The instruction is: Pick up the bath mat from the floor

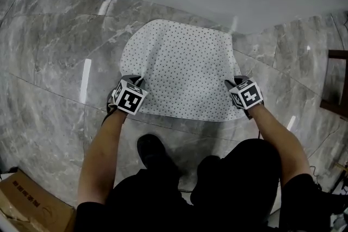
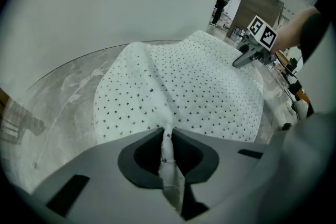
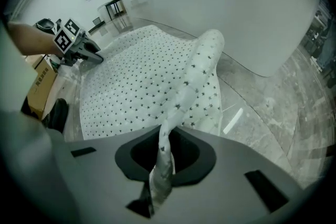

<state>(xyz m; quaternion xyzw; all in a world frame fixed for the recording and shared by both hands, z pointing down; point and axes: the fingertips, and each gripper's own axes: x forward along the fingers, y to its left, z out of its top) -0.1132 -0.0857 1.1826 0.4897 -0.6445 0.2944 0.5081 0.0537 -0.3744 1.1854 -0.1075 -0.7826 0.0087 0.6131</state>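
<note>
Head view, white star-dotted fabric bath mat (image 1: pixel 182 68) on grey marble floor (image 1: pixel 49 62), left gripper (image 1: pixel 138 81) and right gripper (image 1: pixel 232 84) at its near corners, brown cardboard box (image 1: pixel 27 204) behind left gripper, print unreadable; left gripper view, jaws clamped on pinched mat fold; right gripper view, jaws clamped on lifted mat corner.

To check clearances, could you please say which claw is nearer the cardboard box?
Left. The left claw, pinching the bath mat's corner, is on the cardboard box's side; the right claw pinches the far corner.
</note>
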